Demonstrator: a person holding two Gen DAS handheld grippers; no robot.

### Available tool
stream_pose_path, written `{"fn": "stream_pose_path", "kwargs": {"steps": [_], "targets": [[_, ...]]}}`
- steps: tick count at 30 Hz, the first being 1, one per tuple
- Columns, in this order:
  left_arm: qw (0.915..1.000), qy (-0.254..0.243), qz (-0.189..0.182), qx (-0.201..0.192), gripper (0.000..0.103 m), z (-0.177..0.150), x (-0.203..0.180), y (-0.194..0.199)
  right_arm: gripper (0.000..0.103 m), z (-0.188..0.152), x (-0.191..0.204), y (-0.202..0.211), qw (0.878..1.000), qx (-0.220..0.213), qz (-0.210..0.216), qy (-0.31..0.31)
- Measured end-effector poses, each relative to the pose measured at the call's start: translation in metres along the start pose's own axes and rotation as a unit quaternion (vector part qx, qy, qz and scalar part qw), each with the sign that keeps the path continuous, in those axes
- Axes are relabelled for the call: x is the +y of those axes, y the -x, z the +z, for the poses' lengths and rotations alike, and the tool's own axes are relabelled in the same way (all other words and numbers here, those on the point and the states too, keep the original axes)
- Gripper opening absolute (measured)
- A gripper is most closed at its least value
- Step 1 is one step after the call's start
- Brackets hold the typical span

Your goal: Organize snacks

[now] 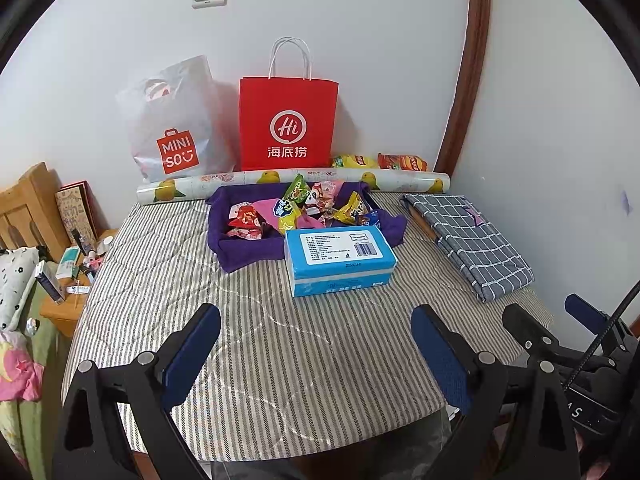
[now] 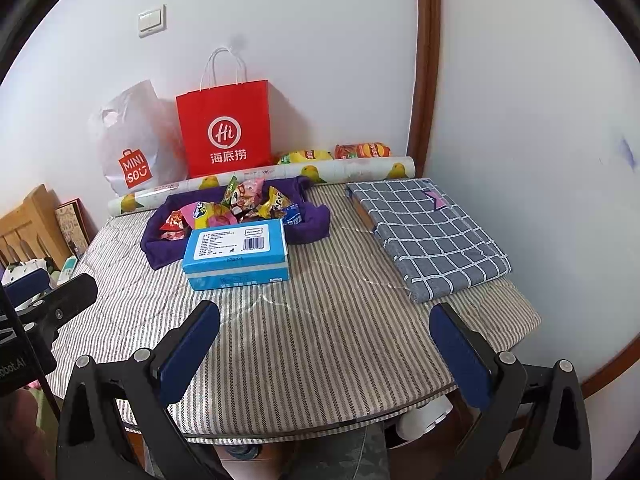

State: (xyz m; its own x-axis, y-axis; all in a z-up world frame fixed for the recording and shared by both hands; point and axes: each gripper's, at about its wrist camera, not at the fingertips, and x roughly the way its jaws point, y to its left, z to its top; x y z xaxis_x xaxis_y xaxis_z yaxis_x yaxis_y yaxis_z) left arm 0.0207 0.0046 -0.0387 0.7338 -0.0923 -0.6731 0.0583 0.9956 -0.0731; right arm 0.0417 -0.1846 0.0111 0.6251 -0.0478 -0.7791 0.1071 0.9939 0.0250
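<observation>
Several bright snack packets (image 1: 298, 208) (image 2: 236, 208) lie heaped in a box lined with purple cloth (image 1: 236, 248) (image 2: 160, 248) at the back of the striped table (image 1: 280, 340) (image 2: 320, 320). A blue tissue pack (image 1: 340, 260) (image 2: 238, 254) stands right in front of it. Two more snack bags (image 1: 380, 161) (image 2: 336, 153), one yellow and one orange, lie against the wall behind a paper roll. My left gripper (image 1: 316, 344) hovers open over the near table edge, holding nothing. My right gripper (image 2: 326, 340) is open and empty too, well short of the box.
A red paper bag (image 1: 288, 124) (image 2: 226, 132) and a white plastic Miniso bag (image 1: 176, 132) (image 2: 132, 148) lean on the wall. A patterned paper roll (image 1: 292, 182) (image 2: 260, 178) lies before them. A folded grey checked cloth (image 1: 468, 236) (image 2: 428, 232) lies at right. A cluttered nightstand (image 1: 72, 276) stands at left.
</observation>
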Motion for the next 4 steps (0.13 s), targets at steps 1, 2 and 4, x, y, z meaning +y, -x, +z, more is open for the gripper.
{"fn": "stream_pose_path", "kwargs": {"steps": [1,2,4], "targets": [[1.0000,-0.001,0.000,0.000,0.096,-0.0001,0.0000,-0.0001,0.103,-0.0001,-0.0001,0.0001,1.000,-0.001,0.000,0.000],[1.0000,0.000,0.002,-0.001,0.096,0.0000,-0.0002,0.0002,0.103,-0.0003,0.0000,0.0006,1.000,-0.001,0.000,0.000],[1.0000,-0.005,0.004,-0.003,0.096,-0.0005,-0.0011,0.0003,0.103,-0.0002,0.0001,0.0006,1.000,-0.002,0.002,-0.001]]}}
